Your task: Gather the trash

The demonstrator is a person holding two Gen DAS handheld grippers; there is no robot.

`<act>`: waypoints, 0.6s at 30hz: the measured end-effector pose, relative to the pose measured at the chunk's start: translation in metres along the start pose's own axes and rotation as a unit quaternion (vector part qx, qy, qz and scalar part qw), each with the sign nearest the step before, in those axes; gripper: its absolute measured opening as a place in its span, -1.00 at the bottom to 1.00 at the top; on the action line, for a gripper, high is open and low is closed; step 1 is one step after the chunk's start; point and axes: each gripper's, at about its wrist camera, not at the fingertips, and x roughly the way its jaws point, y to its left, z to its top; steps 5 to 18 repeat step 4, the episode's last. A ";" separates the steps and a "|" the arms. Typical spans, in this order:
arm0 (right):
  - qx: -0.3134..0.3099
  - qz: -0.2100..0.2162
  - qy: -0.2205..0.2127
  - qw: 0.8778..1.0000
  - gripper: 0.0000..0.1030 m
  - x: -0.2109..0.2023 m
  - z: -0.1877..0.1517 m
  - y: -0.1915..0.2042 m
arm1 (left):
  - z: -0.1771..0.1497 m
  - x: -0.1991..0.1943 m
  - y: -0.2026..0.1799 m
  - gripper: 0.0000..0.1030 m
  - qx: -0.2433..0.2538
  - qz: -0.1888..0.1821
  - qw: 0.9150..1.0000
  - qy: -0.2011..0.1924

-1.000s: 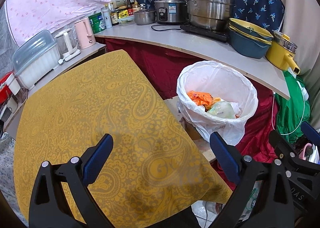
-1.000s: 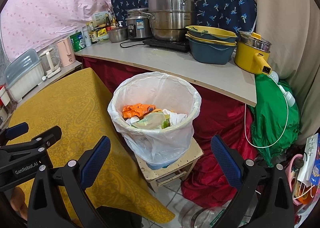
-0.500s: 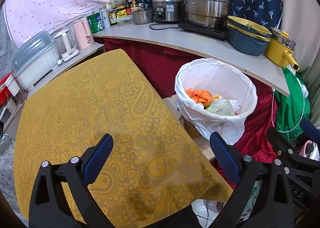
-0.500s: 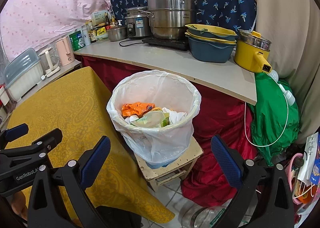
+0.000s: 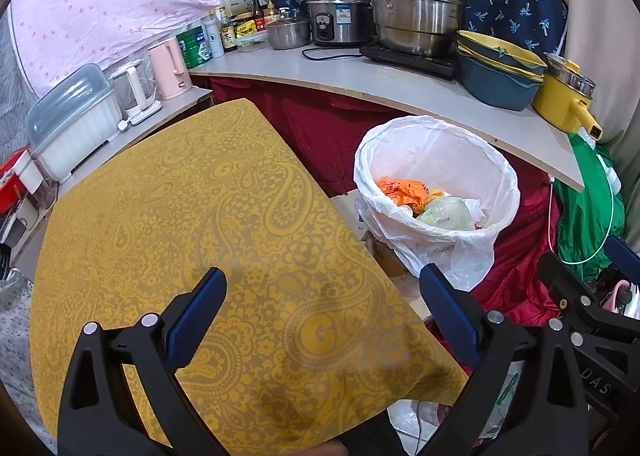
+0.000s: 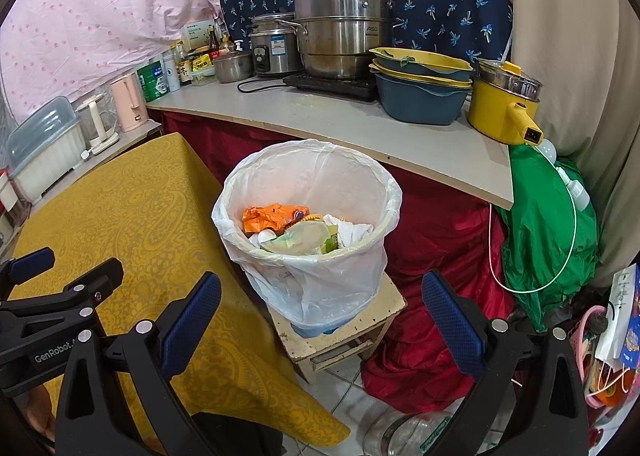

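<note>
Bin position: the lined trash bin (image 6: 308, 224) stands on a low stool (image 6: 340, 332), straight ahead of the right hand-held gripper (image 6: 320, 320) and nearer to it; forward-right of the left hand-held gripper (image 5: 322, 316).
Grippers: both spread, empty.
Materials: thin crinkled white liner (image 5: 436, 192), crumpled orange wrapper (image 6: 272, 216) inside.
Desk: yellow paisley cloth (image 5: 192, 224), bare.

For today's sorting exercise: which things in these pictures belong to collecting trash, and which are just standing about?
Belong to the job:
white plastic-lined trash bin
crumpled orange wrapper in the bin
open left hand-held gripper
open right hand-held gripper

Just standing about:
stacked steel steamer pot
yellow electric pot
blue and yellow stacked basins
pink kettle
yellow patterned tablecloth
</note>
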 end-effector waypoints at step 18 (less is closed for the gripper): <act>0.004 -0.003 0.002 1.000 0.89 0.002 -0.002 -0.001 | -0.001 0.005 0.005 0.80 -0.006 0.000 1.000 0.007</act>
